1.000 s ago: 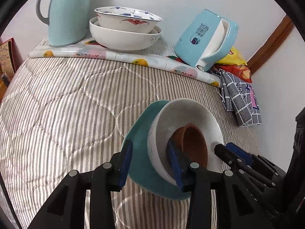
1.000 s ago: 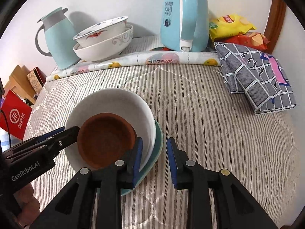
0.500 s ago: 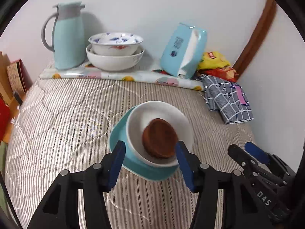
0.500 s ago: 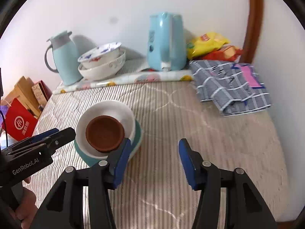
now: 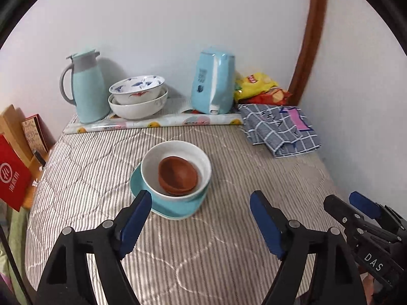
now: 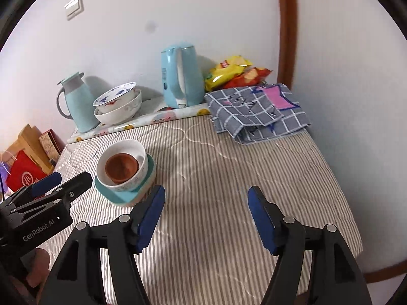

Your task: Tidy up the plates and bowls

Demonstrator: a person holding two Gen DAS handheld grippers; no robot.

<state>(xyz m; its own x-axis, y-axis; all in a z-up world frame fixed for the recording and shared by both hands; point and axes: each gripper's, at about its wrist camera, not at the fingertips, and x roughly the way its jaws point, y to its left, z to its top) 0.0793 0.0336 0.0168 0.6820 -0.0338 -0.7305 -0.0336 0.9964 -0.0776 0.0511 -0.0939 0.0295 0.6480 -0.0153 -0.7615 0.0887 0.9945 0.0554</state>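
black tool [image 5: 198, 216], blue pads [image 5: 264, 225], silver screws

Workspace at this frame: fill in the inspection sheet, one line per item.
Surface: striped quilted mattress.
Job's things: brown bowl nested in white bowl on teal plate; two patterned bowls stacked at the back.
Clutter: thermos jug, kettle, snack bags, folded checked cloth.
Grippers: left gripper and right gripper opening, nothing between the jaws.
Cables: nothing seen.
Surroundings: white wall, wall switch, red bag.

Kettle [image 5: 213, 84], flask [image 5: 87, 89], snack bags [image 5: 257, 87].
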